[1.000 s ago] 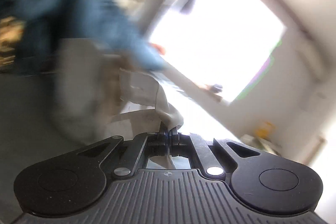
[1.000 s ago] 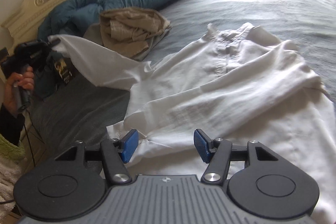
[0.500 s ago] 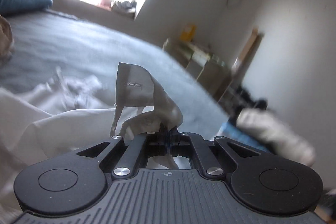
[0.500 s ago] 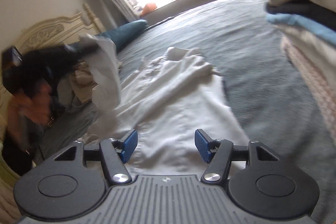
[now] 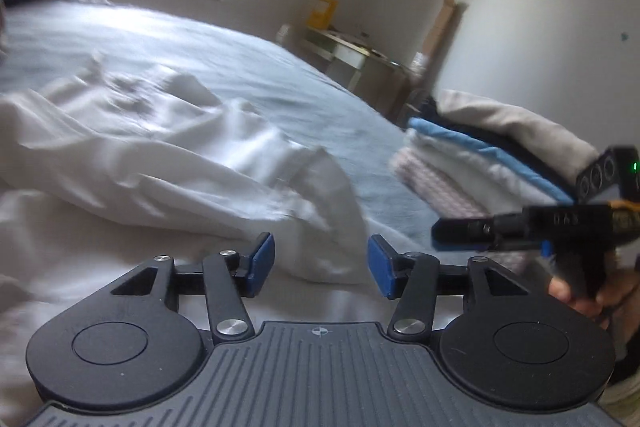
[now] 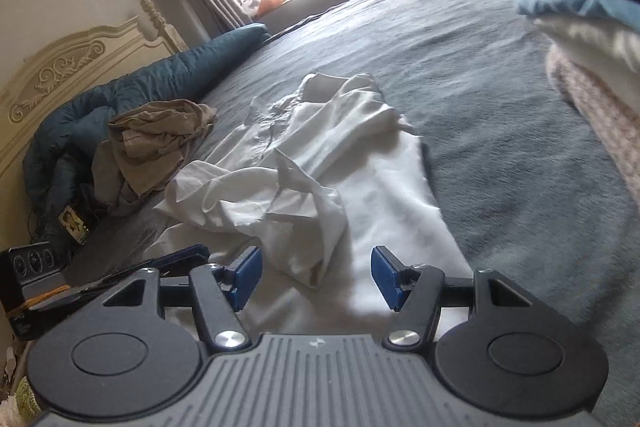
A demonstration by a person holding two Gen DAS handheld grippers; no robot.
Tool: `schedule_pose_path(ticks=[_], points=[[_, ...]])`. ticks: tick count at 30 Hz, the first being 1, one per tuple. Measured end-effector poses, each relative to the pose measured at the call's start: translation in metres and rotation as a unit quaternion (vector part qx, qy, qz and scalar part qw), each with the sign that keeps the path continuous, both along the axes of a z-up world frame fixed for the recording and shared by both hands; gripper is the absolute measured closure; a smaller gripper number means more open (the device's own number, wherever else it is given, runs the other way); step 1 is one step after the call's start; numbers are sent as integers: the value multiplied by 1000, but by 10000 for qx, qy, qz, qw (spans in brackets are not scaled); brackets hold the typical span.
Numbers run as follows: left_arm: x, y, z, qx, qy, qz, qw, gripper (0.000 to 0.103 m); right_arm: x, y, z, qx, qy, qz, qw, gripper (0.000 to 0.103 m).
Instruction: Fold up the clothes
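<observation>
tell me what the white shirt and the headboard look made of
Shirt: thin woven cloth, likely cotton, matte; it creases sharply and bunches. Headboard: probably painted wood, cream with a slight sheen; carved scrolls and a turned finial suggest it, though moulded material is possible.

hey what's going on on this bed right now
A person is folding a white shirt on a grey bed with two handheld grippers. The left gripper has just been opening, and its sleeve lies crumpled across the shirt, nothing between the fingers. The right gripper is open near the hem. A folded stack sits alongside.
</observation>
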State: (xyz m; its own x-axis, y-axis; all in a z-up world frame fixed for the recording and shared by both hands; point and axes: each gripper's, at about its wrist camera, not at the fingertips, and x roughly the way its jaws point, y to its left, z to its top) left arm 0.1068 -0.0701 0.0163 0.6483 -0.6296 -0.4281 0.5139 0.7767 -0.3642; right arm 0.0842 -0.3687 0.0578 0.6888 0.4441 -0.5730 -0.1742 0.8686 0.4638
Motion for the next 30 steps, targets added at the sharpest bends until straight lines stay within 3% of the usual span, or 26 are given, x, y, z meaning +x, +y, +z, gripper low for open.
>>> schedule_pose_path(ticks=[3,8,10,11,12,13,15,16,18,20,22,23,24,25,26,29,30], points=[[8,21,-2,255,-60,464,9986,52,18,22,7,-257,-174,146,9994,40],[22,57,-18,311,245,969,9945,52,43,51,4,-1319,-372,293,9901,36],[27,64,-26,262,357,1070,9933,52,56,64,-7,-1788,-354,498,9820,40],[30,67,-30,229,415,1114,9926,52,58,70,-9,-2040,-436,586,9762,57],[32,70,-34,196,473,1158,9919,52,58,74,-8,-2245,-568,652,9706,82],[35,73,-37,154,527,1202,9912,52,58,79,-7,-2449,-700,716,9644,95],[38,79,-41,55,607,1281,9899,52,52,87,0,-2781,-1092,897,9501,101],[39,81,-42,13,617,1305,9895,52,38,90,12,-2961,-1540,1103,9362,101],[39,86,-44,-44,635,1331,9891,52,7,98,28,-3522,-2366,1615,8910,102],[40,89,-46,-85,650,1342,9888,52,-25,104,32,-4182,-2999,2143,8302,102],[40,90,-47,-100,651,1342,9888,52,-46,107,23,-4883,-3354,2481,7665,102],[40,90,-47,-103,652,1358,9885,52,-48,107,17,-5080,-3331,2521,7533,102],[41,91,-47,-117,653,1367,9884,52,-46,106,13,-5160,-3179,2499,7551,102],[41,91,-47,-134,655,1373,9883,52,-43,104,9,-5140,-2986,2466,7654,102],[41,91,-47,-145,656,1384,9881,52,-36,102,6,-4982,-2745,2377,7874,95],[40,91,-48,-148,611,1431,9877,52,-11,88,5,-3946,-1931,1923,8775,41],[40,92,-49,-152,590,1449,9876,52,-1,80,5,-3471,-1690,1772,9053,40]])
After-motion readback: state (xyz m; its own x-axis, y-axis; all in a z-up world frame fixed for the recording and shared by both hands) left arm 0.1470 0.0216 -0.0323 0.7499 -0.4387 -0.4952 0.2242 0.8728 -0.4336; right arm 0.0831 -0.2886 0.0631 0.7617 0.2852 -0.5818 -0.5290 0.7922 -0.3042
